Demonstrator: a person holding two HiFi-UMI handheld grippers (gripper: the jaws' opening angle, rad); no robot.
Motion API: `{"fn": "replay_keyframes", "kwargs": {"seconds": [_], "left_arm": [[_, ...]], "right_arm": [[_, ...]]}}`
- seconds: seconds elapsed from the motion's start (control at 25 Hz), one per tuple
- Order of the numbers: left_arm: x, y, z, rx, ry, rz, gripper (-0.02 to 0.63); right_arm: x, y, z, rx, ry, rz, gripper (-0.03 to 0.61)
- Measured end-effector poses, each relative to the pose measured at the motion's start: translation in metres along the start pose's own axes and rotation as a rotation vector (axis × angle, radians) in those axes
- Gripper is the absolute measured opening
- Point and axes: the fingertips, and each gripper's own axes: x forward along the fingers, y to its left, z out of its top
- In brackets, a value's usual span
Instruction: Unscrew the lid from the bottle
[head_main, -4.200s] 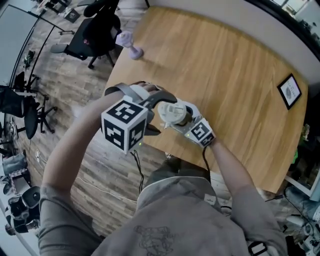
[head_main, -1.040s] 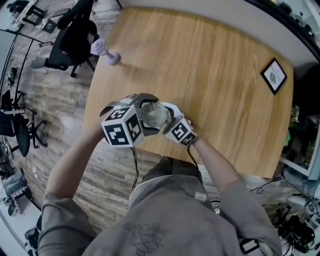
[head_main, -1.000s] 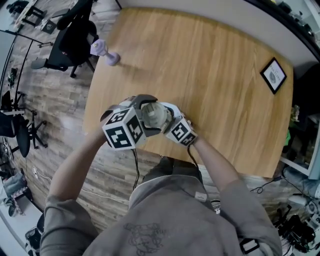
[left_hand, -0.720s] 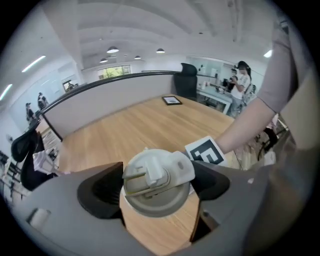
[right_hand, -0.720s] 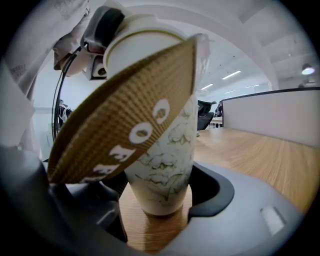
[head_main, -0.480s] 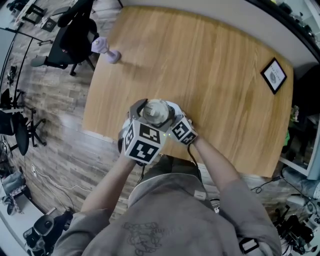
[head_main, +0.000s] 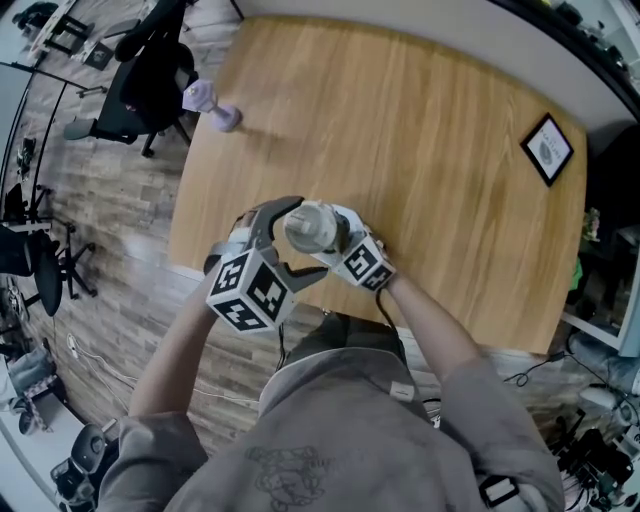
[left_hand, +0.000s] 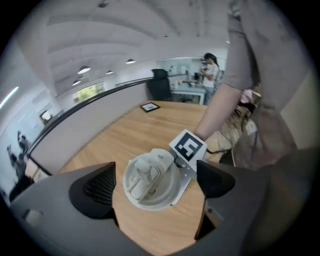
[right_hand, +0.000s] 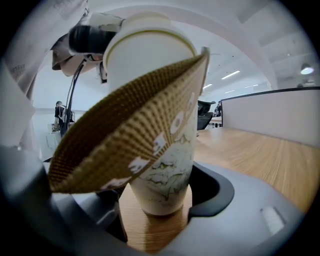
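Left gripper (head_main: 283, 243) reaches in at the top of the bottle (right_hand: 165, 172) with its jaws opening; the white lid (left_hand: 150, 181) sits between them, a gap showing on either side. Right gripper (right_hand: 159, 206) is clamped on the bottle's lower body, upright over the table (head_main: 420, 150), beneath a loose corrugated sleeve (right_hand: 130, 135).

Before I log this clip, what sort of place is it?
Probably an office or lab workroom: a large wooden table, black swivel chairs on plank flooring, and ceiling strip lights.
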Motion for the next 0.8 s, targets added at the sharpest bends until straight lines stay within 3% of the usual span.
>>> {"fn": "replay_keyframes", "kwargs": {"seconds": [0.08,0.36,0.52,0.64,0.8], "left_arm": [[-0.005,-0.004,0.0,0.19,0.027,-0.066,0.506],[0.0,-0.016,0.009,0.597,0.099,-0.324,0.506],[0.009,-0.029,-0.001,0.67,0.156,-0.472,0.506],[0.016,-0.025,-0.019,0.698,0.239,-0.504,0.509],[0.021,-0.024,-0.027,0.709,0.279,-0.532,0.511]], "right_arm": [[-0.001,0.001,0.0,-0.003,0.001,0.0,0.377],[-0.004,0.0,0.005,-0.006,-0.005,-0.003,0.377],[-0.002,0.001,0.005,-0.004,-0.008,-0.006,0.377],[-0.001,0.001,0.004,-0.004,-0.006,-0.007,0.377],[-0.002,0.002,0.003,-0.006,-0.005,-0.006,0.379]]}}
